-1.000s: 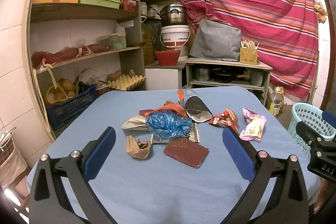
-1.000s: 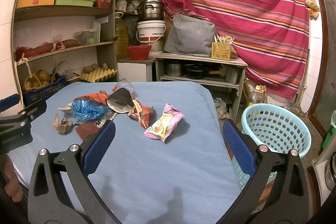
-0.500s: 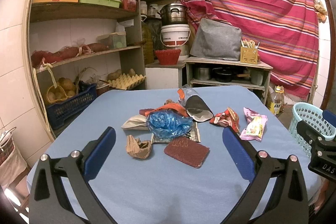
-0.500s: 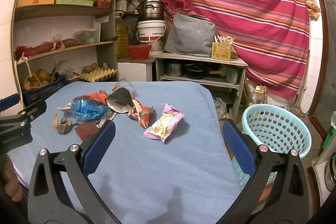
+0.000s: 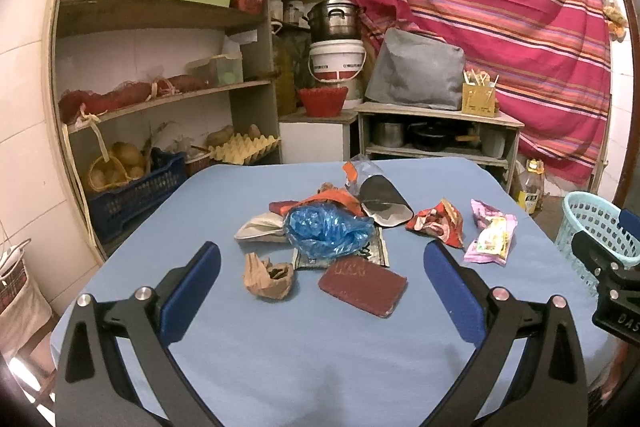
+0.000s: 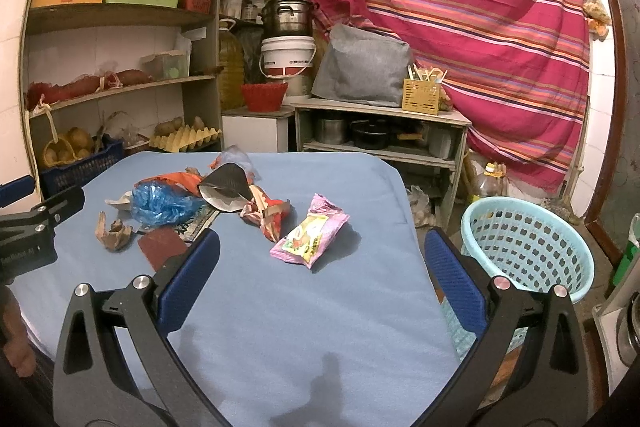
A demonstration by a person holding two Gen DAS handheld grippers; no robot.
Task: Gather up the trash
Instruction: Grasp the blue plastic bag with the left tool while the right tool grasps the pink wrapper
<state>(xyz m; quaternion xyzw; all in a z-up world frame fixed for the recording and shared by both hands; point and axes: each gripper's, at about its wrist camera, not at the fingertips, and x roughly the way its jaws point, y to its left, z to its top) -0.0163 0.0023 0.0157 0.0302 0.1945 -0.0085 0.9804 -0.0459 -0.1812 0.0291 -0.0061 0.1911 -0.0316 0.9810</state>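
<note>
Trash lies in a loose heap on the blue table (image 5: 312,347): a crumpled blue plastic bag (image 5: 326,233), a brown paper wad (image 5: 267,275), a dark red flat packet (image 5: 362,285), a black-lined pouch (image 5: 382,201), a red crumpled wrapper (image 5: 436,223) and a pink snack wrapper (image 5: 490,237). My left gripper (image 5: 320,275) hovers open just short of the heap, nothing between its fingers. My right gripper (image 6: 320,267) is open too, near the pink snack wrapper (image 6: 310,235), with the light blue laundry-style basket (image 6: 528,247) on the floor to its right.
Wooden shelves (image 5: 160,19) with boxes, potatoes and an egg tray stand behind the table on the left. A low shelf unit (image 5: 436,131) with pots stands at the back, before a striped red curtain (image 5: 500,7). The table's right edge (image 6: 416,227) drops beside the basket.
</note>
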